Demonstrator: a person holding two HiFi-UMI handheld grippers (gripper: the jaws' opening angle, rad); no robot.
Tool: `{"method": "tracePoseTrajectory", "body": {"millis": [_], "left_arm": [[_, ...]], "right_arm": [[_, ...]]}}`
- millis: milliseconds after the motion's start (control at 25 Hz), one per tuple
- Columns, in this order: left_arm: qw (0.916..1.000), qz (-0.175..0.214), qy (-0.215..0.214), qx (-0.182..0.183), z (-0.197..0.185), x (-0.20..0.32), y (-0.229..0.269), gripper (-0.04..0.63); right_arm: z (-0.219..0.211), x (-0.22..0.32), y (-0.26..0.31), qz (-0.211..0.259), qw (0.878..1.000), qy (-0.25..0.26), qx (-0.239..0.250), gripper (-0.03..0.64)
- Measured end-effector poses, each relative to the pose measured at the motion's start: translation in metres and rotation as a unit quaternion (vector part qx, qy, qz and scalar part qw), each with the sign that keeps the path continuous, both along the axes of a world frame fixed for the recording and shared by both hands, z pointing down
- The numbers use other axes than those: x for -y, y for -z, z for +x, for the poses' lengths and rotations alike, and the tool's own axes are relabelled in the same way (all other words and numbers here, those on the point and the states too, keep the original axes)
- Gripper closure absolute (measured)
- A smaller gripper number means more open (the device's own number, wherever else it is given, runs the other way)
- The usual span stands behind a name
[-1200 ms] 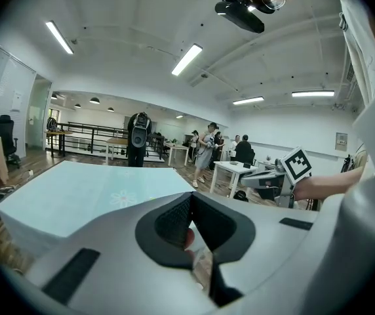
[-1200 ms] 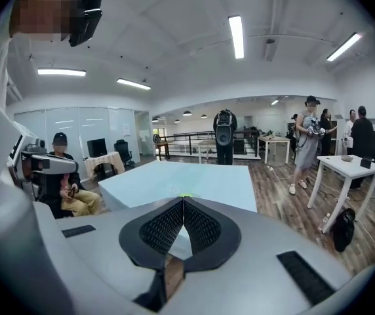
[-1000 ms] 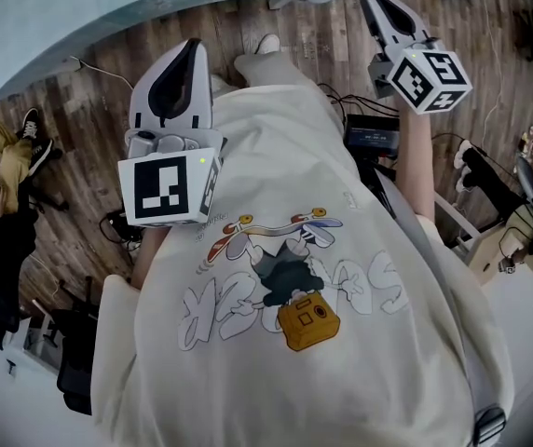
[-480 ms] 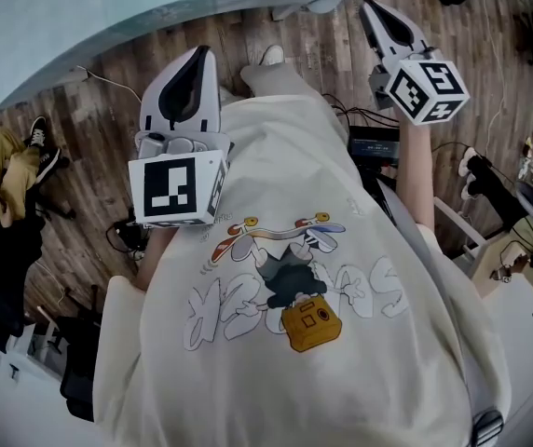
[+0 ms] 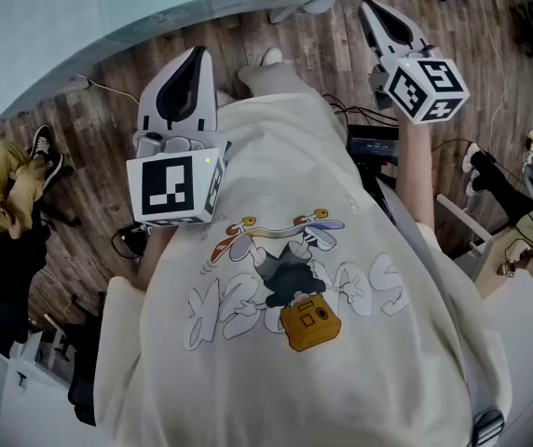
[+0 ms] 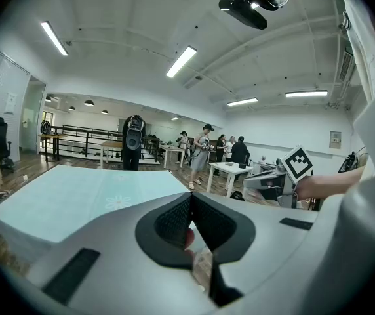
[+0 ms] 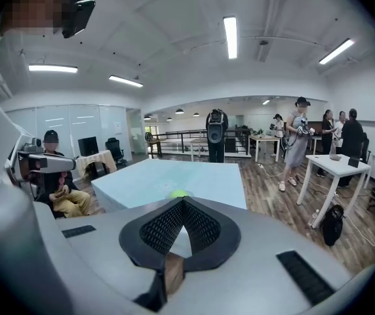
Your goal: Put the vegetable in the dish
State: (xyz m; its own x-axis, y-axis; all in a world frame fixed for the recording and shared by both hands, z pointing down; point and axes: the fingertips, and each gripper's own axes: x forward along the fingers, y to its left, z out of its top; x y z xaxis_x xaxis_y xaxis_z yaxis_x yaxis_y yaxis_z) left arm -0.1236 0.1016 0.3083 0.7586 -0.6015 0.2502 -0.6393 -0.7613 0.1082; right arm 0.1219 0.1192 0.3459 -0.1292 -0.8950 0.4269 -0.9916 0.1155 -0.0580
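A small green vegetable (image 7: pixel 178 193) lies on the light blue table (image 7: pixel 174 172), just beyond my right gripper's tips in the right gripper view; I cannot make out a dish there. In the head view both grippers are held up in front of the person's cream shirt, short of the table (image 5: pixel 108 17). My left gripper (image 5: pixel 195 56) is shut with nothing in it, its tips meeting (image 6: pixel 191 197). My right gripper (image 5: pixel 369 7) is also shut and empty, with its tips together (image 7: pixel 182 201). The right gripper's marker cube (image 6: pixel 297 163) shows in the left gripper view.
The floor is wooden, with cables and a black box (image 5: pixel 372 136) beside the person's feet. Someone in yellow trousers (image 7: pixel 59 192) sits left of the table. Several people stand at white tables (image 7: pixel 335 166) farther back. A black speaker on a stand (image 7: pixel 216 133) is behind the table.
The left gripper has drifted slightly up and right in the head view, and a bit more of the table shows. Both grippers stay shut and empty.
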Motion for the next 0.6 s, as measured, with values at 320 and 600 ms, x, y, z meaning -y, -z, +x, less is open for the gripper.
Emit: {"method": "tracePoseTrajectory", "body": {"millis": [320, 600], "left_arm": [[0.9999, -0.004, 0.011, -0.009, -0.0066, 0.0013, 0.0017, 0.588], [0.9998, -0.008, 0.011, -0.011, -0.0059, -0.0016, 0.0003, 0.588]], "right_arm": [[-0.0008, 0.0008, -0.0001, -0.004, 1.000, 0.000, -0.004, 0.595], [-0.0018, -0.0007, 0.0004, -0.005, 1.000, 0.003, -0.005, 0.595]]}}
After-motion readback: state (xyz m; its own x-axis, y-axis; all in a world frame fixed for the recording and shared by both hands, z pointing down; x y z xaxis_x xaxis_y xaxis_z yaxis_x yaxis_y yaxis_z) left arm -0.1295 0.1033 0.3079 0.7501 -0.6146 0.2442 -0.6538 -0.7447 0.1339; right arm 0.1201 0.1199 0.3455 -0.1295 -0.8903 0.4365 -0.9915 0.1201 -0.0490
